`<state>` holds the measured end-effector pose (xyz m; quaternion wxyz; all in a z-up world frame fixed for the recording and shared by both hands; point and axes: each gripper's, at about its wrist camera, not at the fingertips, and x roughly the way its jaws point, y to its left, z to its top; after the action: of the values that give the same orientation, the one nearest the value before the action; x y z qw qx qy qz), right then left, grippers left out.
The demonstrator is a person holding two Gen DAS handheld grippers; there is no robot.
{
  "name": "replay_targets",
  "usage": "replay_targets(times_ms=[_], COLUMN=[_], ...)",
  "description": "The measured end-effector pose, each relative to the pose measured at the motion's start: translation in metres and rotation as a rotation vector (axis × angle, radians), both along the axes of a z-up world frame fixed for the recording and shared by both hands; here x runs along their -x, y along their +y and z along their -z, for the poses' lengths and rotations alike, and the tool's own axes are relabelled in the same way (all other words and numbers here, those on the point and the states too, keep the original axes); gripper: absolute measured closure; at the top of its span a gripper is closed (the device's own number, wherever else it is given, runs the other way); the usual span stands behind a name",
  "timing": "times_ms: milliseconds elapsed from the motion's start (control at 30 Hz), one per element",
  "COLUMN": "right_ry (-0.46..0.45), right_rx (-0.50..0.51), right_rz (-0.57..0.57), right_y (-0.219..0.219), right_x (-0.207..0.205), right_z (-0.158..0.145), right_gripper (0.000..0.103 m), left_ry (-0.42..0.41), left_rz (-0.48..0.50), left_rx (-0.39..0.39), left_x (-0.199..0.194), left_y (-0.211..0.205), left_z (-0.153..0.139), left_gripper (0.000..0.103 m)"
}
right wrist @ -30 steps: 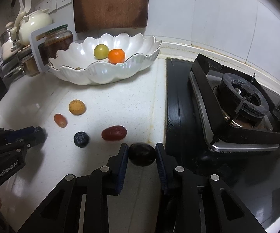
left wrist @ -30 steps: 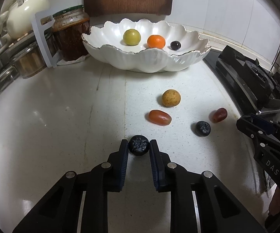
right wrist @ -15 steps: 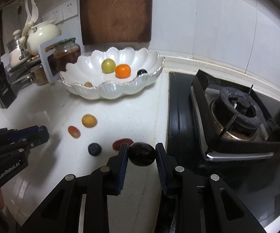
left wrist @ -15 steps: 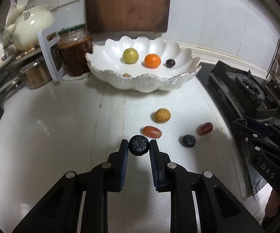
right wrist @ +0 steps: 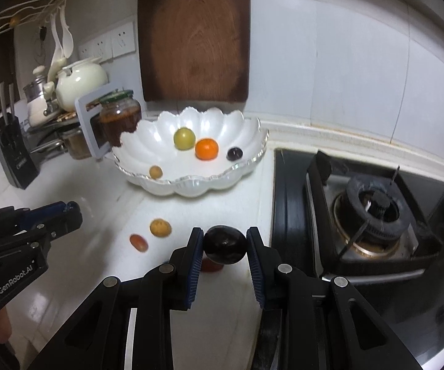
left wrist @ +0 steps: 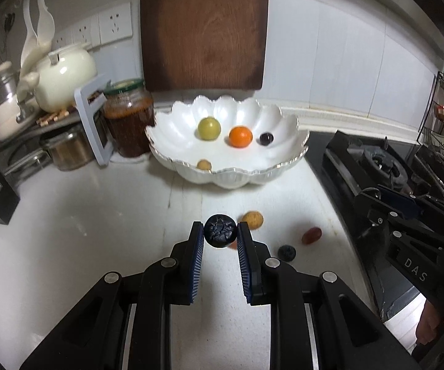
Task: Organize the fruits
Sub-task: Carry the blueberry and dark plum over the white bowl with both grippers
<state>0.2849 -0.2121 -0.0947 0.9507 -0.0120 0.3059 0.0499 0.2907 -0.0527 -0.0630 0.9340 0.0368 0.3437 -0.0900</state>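
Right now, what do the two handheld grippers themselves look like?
Both are matte black plastic with silver pivot screws and ribbed blue pads on the fingers. The left gripper reads "GenRobot.AI" in white on its body; the right gripper reads "DAS".

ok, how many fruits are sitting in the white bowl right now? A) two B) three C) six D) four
D: the bowl holds a yellow-green fruit, an orange one, a small dark one and a small tan one near the front rim. The right wrist view shows the same four.
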Motion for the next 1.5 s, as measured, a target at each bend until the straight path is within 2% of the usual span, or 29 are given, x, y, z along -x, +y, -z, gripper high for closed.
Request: replay_targets(times_ms=[633,800,1333,1500], right_ry=[-0.135,-0.165,-0.192,-0.152], right_rx=[0.015,0.029,0.033,0.048], right_rz=[-0.020,-0.013,-0.046,-0.063], right_y=[0.007,0.007,0.020,0.024], right_x=[-0.021,-0.031,-0.080,-0.106], right_z=[-0.049,-0.059,-0.078,-0.075], right_gripper=[0.073,0.073,0.073,0.073], left_ry=[-0.200,-0.230,-0.221,-0.185], left_rz=[0.007,0.012,-0.024,-0.024], left_rx=[-0.018,-0.019,0.010,0.018], left_x=[-0.003,-0.009,-0.070,-0.093], left_y=[-0.001,-0.002,0.008,0.011], left_z=[-0.052,-0.061,-0.074,-0.072], left_gripper=[0.080,0.080,0.080,0.080])
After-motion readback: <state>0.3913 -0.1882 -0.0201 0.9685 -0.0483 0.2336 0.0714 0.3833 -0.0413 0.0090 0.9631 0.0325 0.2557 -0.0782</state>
